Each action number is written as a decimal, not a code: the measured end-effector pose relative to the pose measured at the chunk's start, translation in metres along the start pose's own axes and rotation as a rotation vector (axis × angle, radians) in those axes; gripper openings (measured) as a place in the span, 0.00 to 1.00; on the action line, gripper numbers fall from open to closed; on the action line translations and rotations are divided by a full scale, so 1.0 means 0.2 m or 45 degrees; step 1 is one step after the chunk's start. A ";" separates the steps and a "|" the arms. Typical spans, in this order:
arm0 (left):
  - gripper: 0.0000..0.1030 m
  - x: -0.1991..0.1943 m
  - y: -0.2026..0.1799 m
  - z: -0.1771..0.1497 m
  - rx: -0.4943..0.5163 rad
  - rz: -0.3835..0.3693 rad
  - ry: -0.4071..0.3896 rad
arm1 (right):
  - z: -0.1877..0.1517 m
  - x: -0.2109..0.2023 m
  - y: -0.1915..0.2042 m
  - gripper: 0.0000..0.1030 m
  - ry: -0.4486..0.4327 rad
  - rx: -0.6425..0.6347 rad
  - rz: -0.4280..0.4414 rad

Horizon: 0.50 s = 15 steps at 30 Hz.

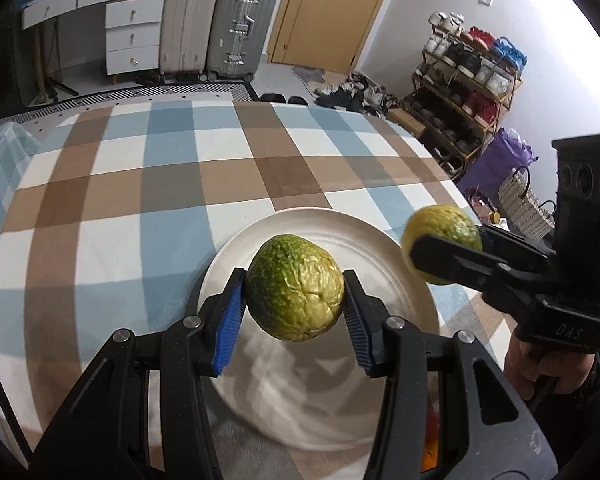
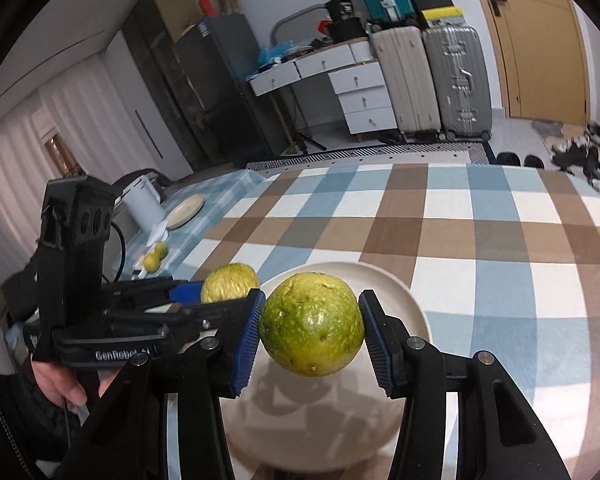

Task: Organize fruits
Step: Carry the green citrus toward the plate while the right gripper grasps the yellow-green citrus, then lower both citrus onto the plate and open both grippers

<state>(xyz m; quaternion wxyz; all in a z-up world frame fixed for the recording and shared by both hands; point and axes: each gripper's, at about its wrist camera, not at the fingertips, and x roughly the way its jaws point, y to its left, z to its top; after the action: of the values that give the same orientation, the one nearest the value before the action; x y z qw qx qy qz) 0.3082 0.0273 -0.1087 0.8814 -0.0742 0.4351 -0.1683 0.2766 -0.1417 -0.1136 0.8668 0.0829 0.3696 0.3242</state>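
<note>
My left gripper (image 1: pixel 295 300) is shut on a wrinkled green-yellow fruit (image 1: pixel 295 288) and holds it above a white plate (image 1: pixel 384 248). My right gripper (image 2: pixel 312 326) is shut on a second green-yellow fruit (image 2: pixel 312 324) above the same plate (image 2: pixel 404 300). In the left wrist view the right gripper (image 1: pixel 440 250) comes in from the right with its fruit (image 1: pixel 444 224) over the plate's right rim. In the right wrist view the left gripper (image 2: pixel 228 294) enters from the left with its fruit (image 2: pixel 230 282). The plate holds no fruit.
The plate sits on a table with a blue, brown and white checked cloth (image 1: pixel 180 168). Two small green fruits (image 2: pixel 156 258), a white kettle (image 2: pixel 142 200) and a round board (image 2: pixel 186 208) lie on a side surface at the left. Suitcases and drawers stand behind.
</note>
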 end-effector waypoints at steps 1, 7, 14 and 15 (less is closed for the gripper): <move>0.43 0.04 0.00 0.01 0.009 0.008 0.011 | 0.01 0.03 -0.02 0.48 0.005 0.011 0.008; 0.43 0.21 0.02 0.05 0.023 0.005 0.067 | 0.03 0.21 -0.11 0.48 0.055 0.069 0.023; 0.43 0.31 0.04 0.07 0.037 0.017 0.096 | 0.02 0.32 -0.19 0.48 0.112 0.159 0.037; 0.43 0.32 0.04 0.06 0.038 0.019 0.100 | 0.01 0.33 -0.20 0.48 0.119 0.174 0.036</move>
<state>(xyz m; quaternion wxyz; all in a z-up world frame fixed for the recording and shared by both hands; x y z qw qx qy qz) 0.3562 0.0107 -0.1503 0.8658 -0.0511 0.4674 -0.1712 0.3331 -0.1317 -0.1664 0.8362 0.1318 0.4299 0.3141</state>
